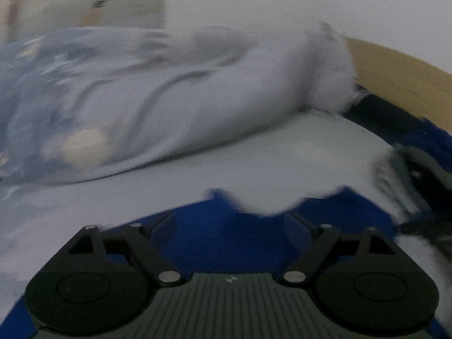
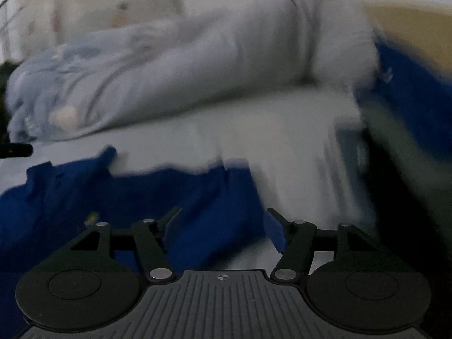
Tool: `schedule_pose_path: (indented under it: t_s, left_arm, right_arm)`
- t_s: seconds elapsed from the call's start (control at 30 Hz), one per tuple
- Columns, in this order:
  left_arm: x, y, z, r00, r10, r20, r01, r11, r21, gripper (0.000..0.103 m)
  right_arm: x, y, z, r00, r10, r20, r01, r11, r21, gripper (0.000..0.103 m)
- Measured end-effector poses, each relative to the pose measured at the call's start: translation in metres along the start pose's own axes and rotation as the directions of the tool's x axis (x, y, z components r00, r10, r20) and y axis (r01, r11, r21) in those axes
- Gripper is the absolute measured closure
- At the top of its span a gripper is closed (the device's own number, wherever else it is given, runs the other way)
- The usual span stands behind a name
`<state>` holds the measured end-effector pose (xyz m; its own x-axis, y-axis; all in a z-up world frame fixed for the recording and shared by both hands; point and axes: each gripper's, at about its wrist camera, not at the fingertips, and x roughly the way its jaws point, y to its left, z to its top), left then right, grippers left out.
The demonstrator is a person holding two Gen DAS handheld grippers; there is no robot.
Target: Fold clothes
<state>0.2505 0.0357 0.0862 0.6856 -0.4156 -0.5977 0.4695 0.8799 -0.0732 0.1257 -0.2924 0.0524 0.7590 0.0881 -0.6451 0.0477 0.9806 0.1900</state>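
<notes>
One soft blue garment point(image 2: 84, 197) lies crumpled on the pale sheet point(image 2: 254, 130), under both grippers; left gripper point(image 1: 231, 220) and right gripper point(image 2: 223, 220) jaws apart; one rumpled duvet point(image 1: 169, 99) behind; blurred.

Your right gripper point(image 2: 223, 220) hangs with its jaws spread wide apart over a blue garment point(image 2: 135, 197), nothing held between them. The garment lies crumpled beneath and to the left of the jaws on a pale bed sheet point(image 2: 254, 130). Beyond the jaws a light blue duvet point(image 2: 175, 65) is bunched in a heap. More blue cloth point(image 2: 406, 84) shows far right of the jaws. The whole view is motion-blurred; finer detail cannot be told.
</notes>
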Motion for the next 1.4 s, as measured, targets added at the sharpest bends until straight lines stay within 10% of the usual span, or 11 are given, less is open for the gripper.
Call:
schedule_pose_path:
  t_s: [0.23,0.37,0.4,0.53,0.77,1.03,1.1,1.17,1.4]
  left_arm:
    - [0.063,-0.103,0.042,0.976,-0.135,-0.171,0.140,0.990,0.019,0.016]
    - [0.111,-0.132,0.063,0.951,-0.160,-0.265,0.156,0.987,-0.033,0.017]
    - [0.120,-0.138,0.067,0.946,-0.155,-0.285,0.151,0.988,-0.034,0.020]
    - [0.144,-0.159,0.074,0.929,-0.116,-0.351,0.123,0.992,-0.002,0.020]
    - [0.154,-0.172,0.062,0.906,-0.029,-0.423,0.081,0.991,0.107,0.020]
    - [0.164,-0.216,0.050,0.889,0.066,-0.453,0.099,0.938,0.331,0.023]
    - [0.174,-0.220,0.045,0.883,0.116,-0.455,0.065,0.929,0.363,0.062]
    - [0.173,-0.210,0.045,0.891,0.105,-0.441,0.040,0.950,0.309,0.089]
    - [0.118,-0.132,0.064,0.951,-0.063,-0.302,0.065,0.998,0.000,0.095]
  right_arm:
    - [0.029,-0.039,-0.030,0.999,0.033,0.035,-0.043,0.940,0.339,0.040]
    - [0.047,-0.047,-0.030,0.996,0.067,0.055,-0.084,0.905,0.417,0.079]
    - [0.049,-0.043,-0.030,0.996,0.067,0.056,-0.084,0.919,0.386,0.093]
    - [0.045,0.007,-0.032,0.992,0.026,0.128,-0.026,1.000,0.003,0.093]
    - [0.045,0.080,-0.056,0.979,0.083,0.184,0.016,0.875,-0.484,0.093]
    - [0.059,0.087,-0.058,0.984,0.078,0.161,0.016,0.860,-0.510,0.093]
    - [0.057,0.087,-0.059,0.983,0.073,0.170,0.026,0.856,-0.517,0.093]
    - [0.056,0.087,-0.060,0.981,0.071,0.181,0.035,0.852,-0.522,0.093]
    - [0.044,0.093,-0.067,0.961,0.043,0.272,0.134,0.790,-0.598,0.093]
